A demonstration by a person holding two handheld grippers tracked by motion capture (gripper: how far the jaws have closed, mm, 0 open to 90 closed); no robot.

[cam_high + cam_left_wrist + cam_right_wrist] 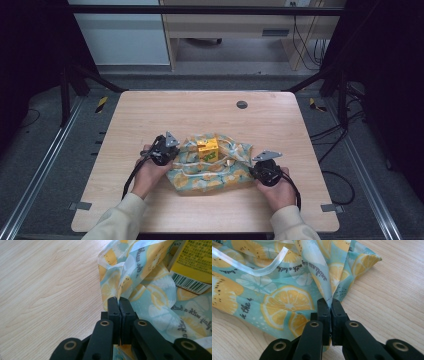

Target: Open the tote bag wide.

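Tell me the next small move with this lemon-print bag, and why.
Probably lift both edges together and draw them up over the yellow carton. The left gripper and right gripper are each shut on a fold of the lemon-print bag, and the carton stands upright on it, half wrapped.

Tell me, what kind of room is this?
Probably a lab or workshop set up for recording. A light wooden table stands inside a black metal frame, cables trail over the grey floor, and hazard-striped tape marks the floor.
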